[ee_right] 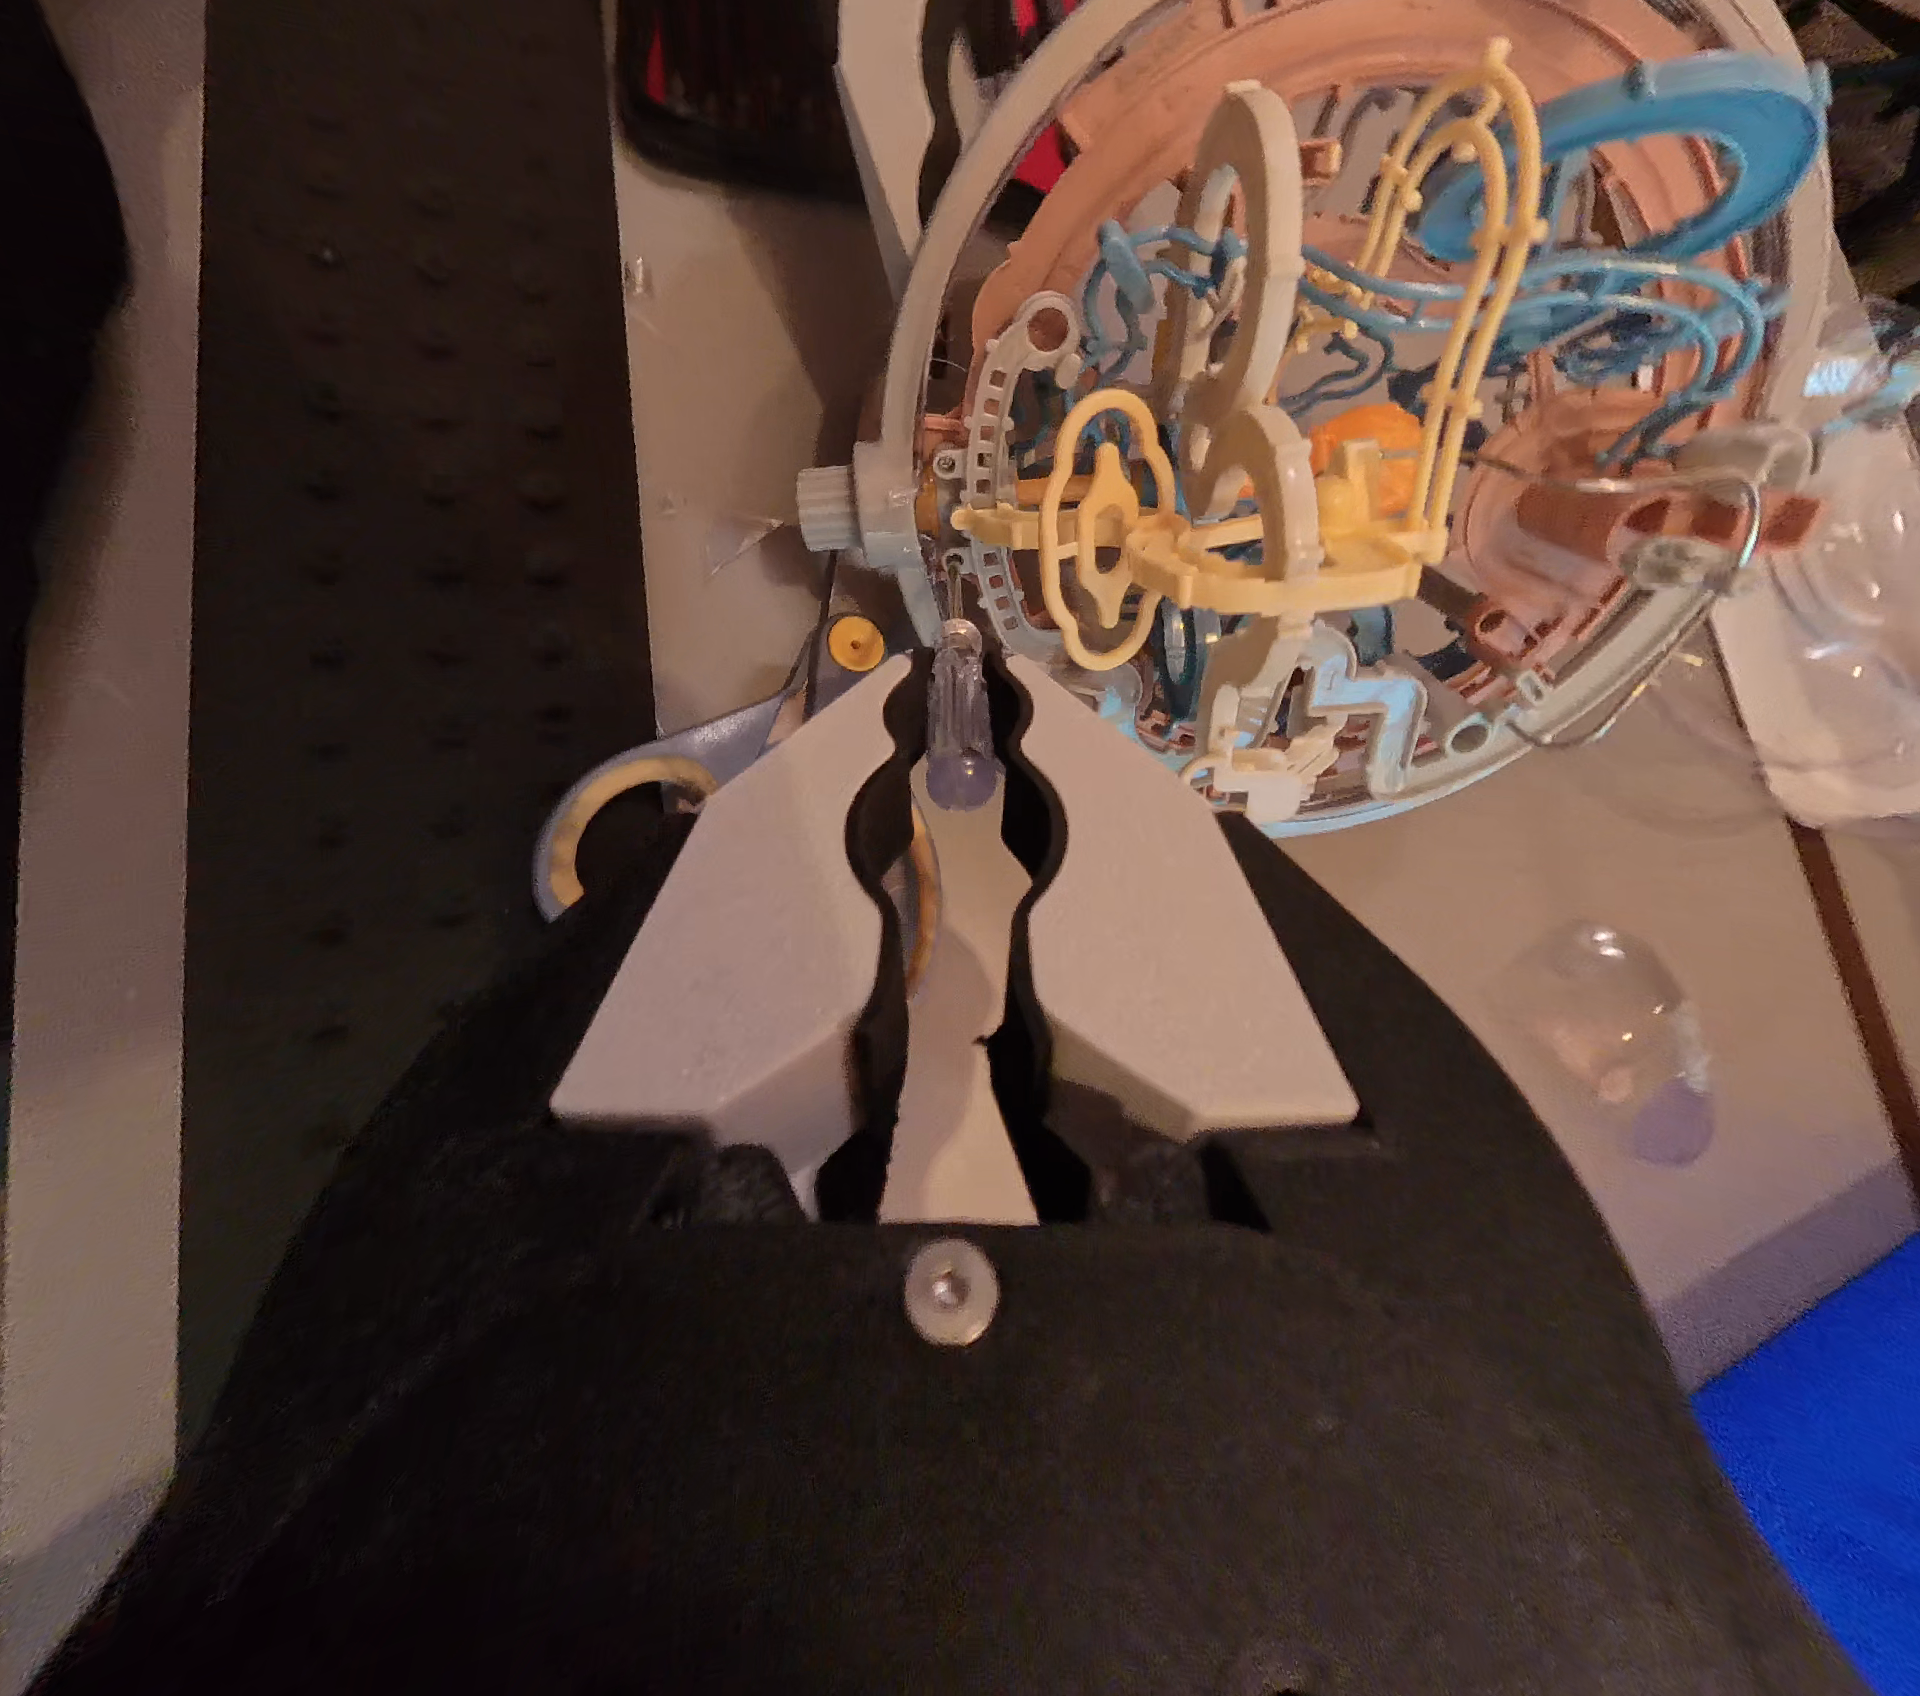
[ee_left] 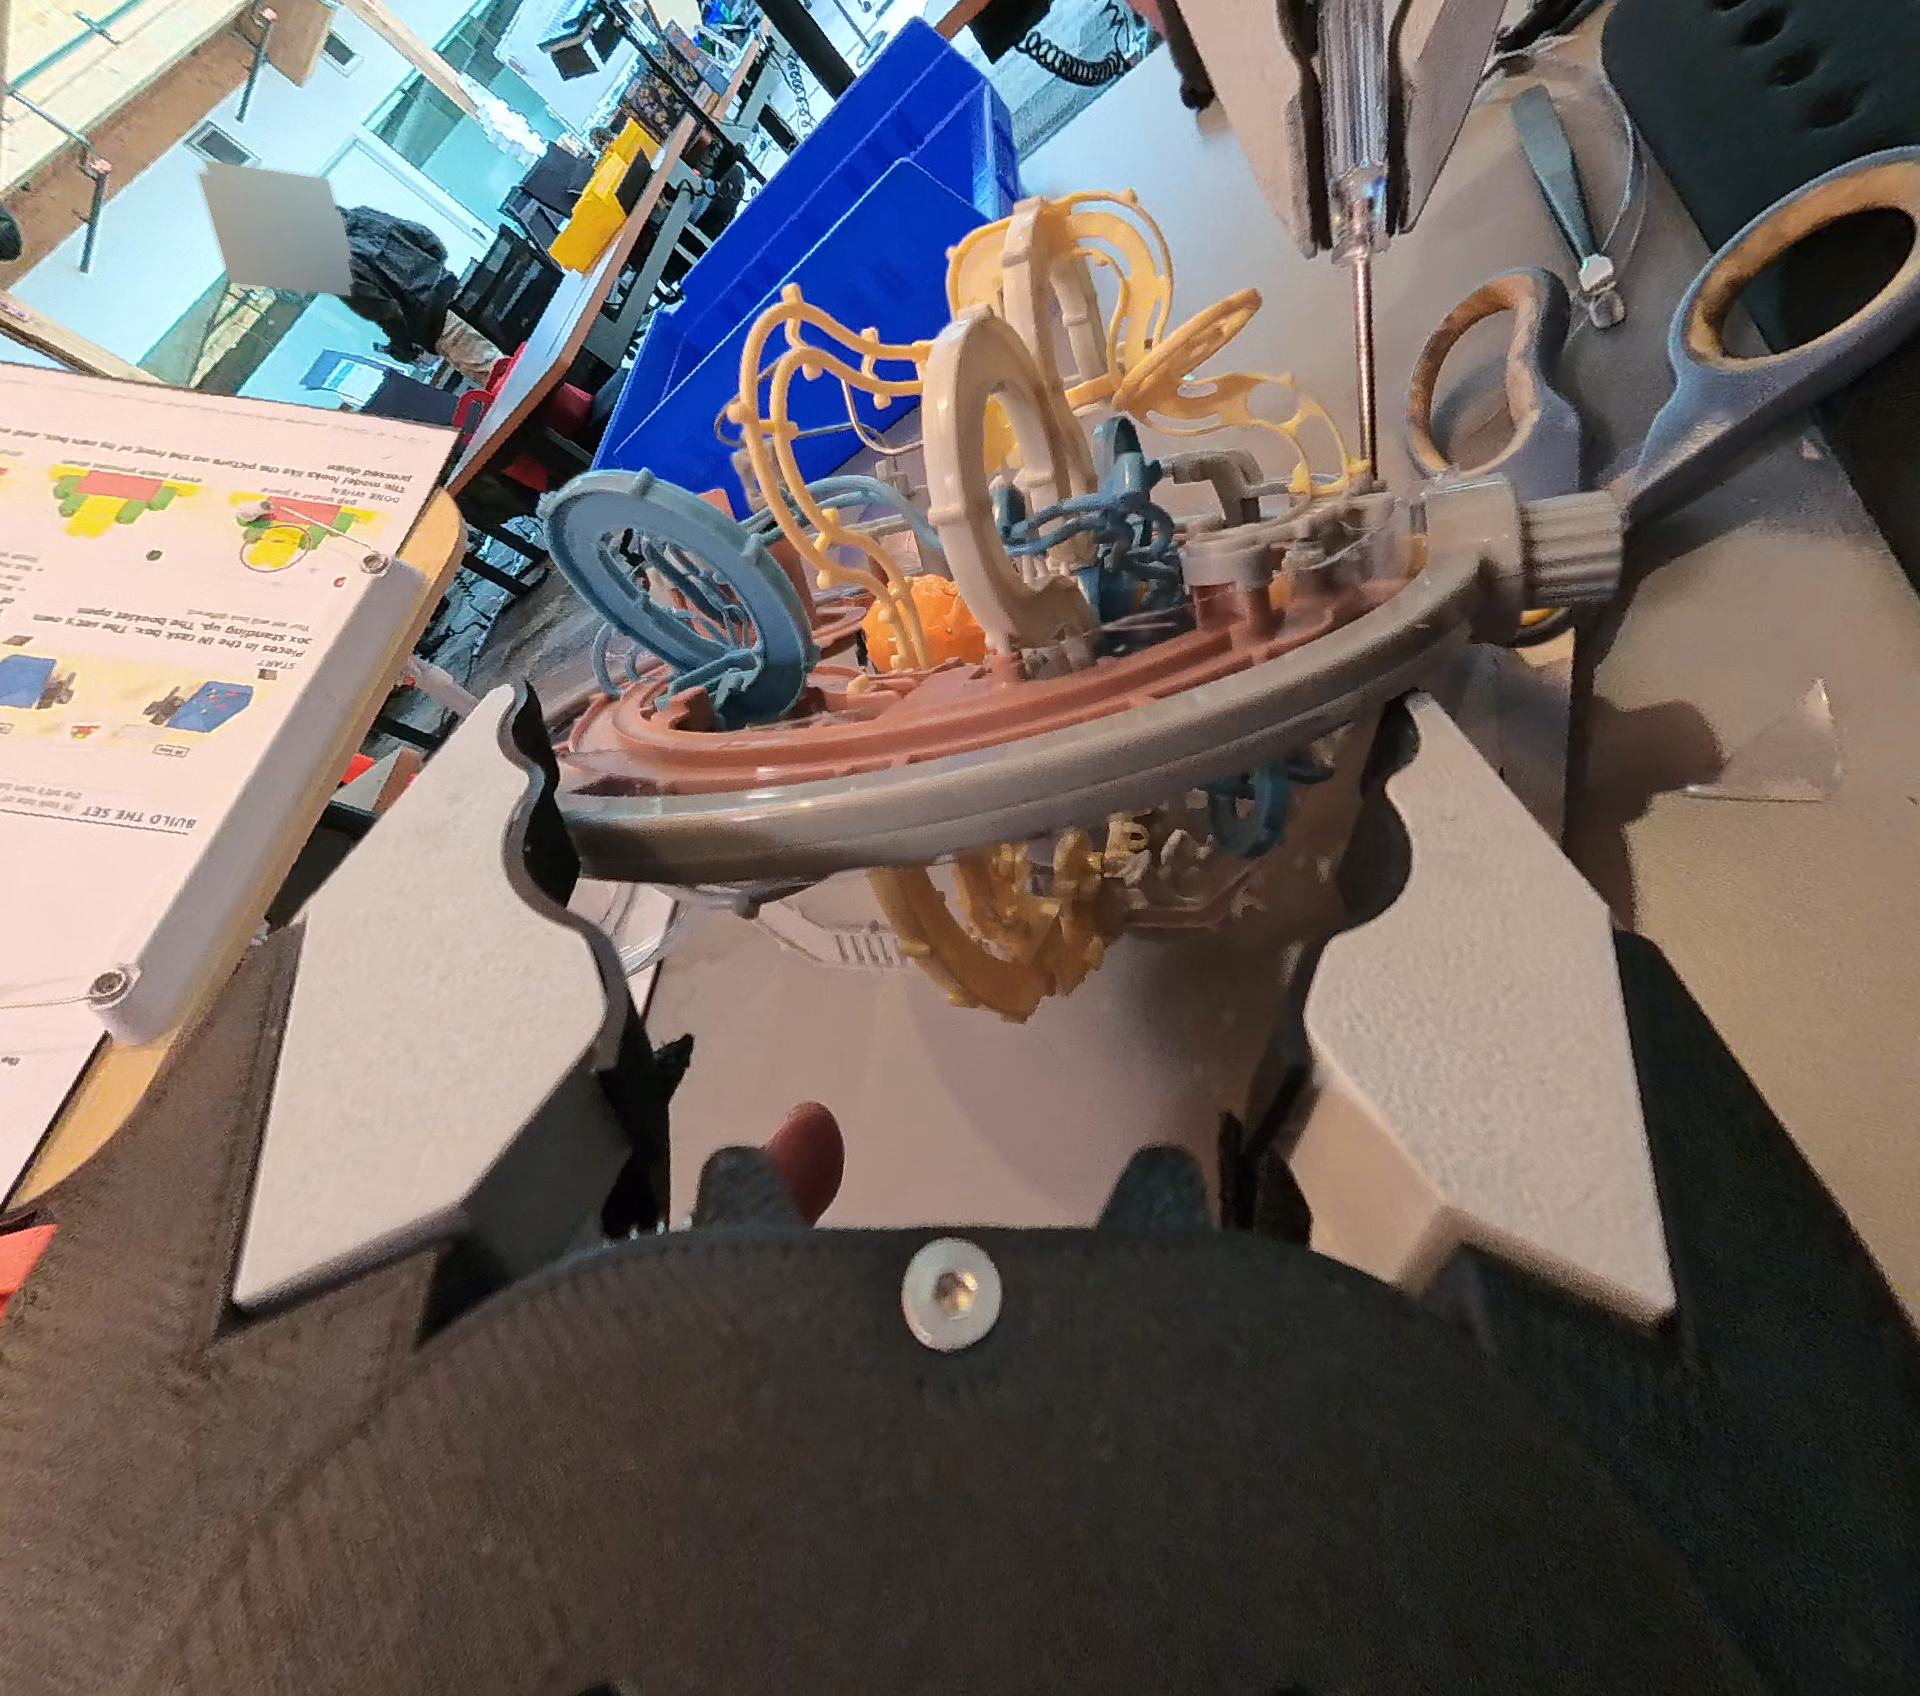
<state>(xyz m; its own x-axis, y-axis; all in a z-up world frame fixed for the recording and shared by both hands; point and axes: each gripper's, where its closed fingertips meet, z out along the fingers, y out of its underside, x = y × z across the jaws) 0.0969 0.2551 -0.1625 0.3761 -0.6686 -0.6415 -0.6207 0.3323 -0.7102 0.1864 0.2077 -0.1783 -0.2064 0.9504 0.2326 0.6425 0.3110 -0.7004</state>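
Jaws of the left gripper [ee_left: 966, 825] are spread wide and clamp the grey rim of a round plastic ball-maze toy [ee_left: 997, 607], 1 grey finger on each side of the ring. Its brown disc carries yellow, blue and cream wire-like tracks and rings, with an orange ball near the middle, and a ribbed grey knob sticks out from the rim. The toy is held above the pale worktop [ee_left: 1714, 867], tilted, with more yellow track hanging below the ring.

Jaws of the right gripper [ee_right: 961, 711] are nearly pressed together, pinching the clear plastic handle of a small screwdriver [ee_right: 958, 716]. In the left wrist view the screwdriver [ee_left: 1351, 119] points down, and its thin metal shaft meets the toy just beside the knob. In the right wrist view the toy [ee_right: 1340, 441] faces the camera, with the screwdriver tip at its rim, just below the knob.

Grey-handled scissors [ee_left: 1745, 358] lie on the worktop just behind the knob, partly on a black perforated mat [ee_left: 1808, 15]. A blue plastic bin [ee_left: 831, 264] stands farther back on the worktop. A white instruction board with coloured pictures [ee_left: 187, 670] sits at the left edge. A clear plastic dome [ee_right: 1621, 1023] rests on the worktop near the toy.
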